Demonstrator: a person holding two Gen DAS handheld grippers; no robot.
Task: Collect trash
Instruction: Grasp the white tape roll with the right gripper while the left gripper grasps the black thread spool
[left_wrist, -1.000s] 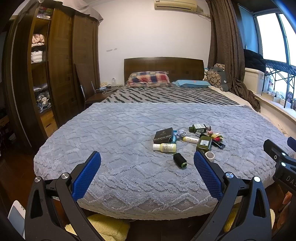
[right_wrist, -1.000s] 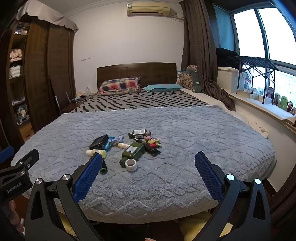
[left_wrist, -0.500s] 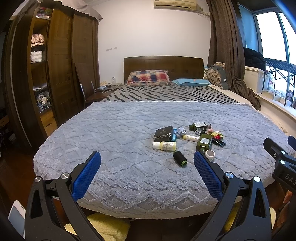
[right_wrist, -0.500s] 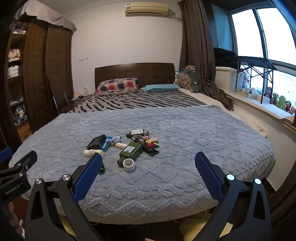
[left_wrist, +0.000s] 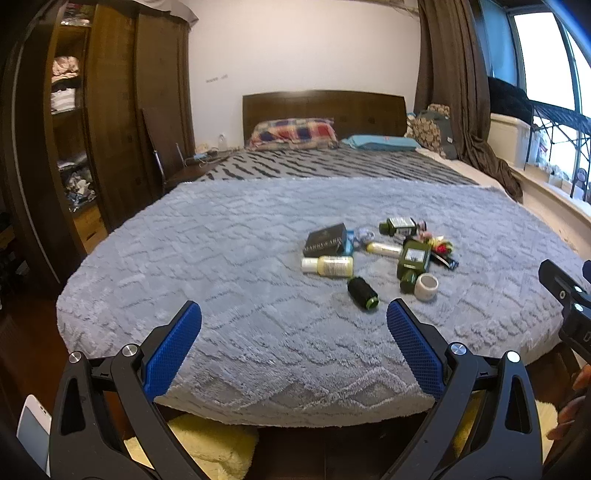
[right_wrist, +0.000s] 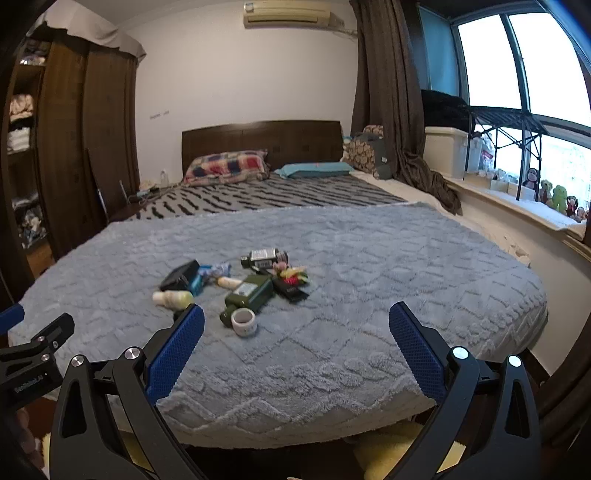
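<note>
A cluster of trash lies on the grey blanket (left_wrist: 221, 258) near the foot of the bed: a black box (left_wrist: 325, 240), a pale yellow bottle (left_wrist: 328, 266), a black spool (left_wrist: 362, 293), a dark green bottle (left_wrist: 413, 264), a white tape roll (left_wrist: 426, 287) and a small dark bottle (left_wrist: 400, 225). In the right wrist view I see the green bottle (right_wrist: 249, 295), the tape roll (right_wrist: 244, 322), the yellow bottle (right_wrist: 173, 298) and colourful wrappers (right_wrist: 291, 276). My left gripper (left_wrist: 293, 349) and right gripper (right_wrist: 295, 350) are both open and empty, short of the bed's foot edge.
A dark wardrobe (left_wrist: 110, 122) stands left of the bed. Pillows (left_wrist: 293, 133) lie at the wooden headboard. A windowsill with a storage box (right_wrist: 445, 153) and toys runs along the right. A yellow rug (left_wrist: 210, 443) lies on the floor below the bed's edge.
Both grippers have moved forward toward the bed, so the trash cluster looks larger and closer. Both stay open and empty.
</note>
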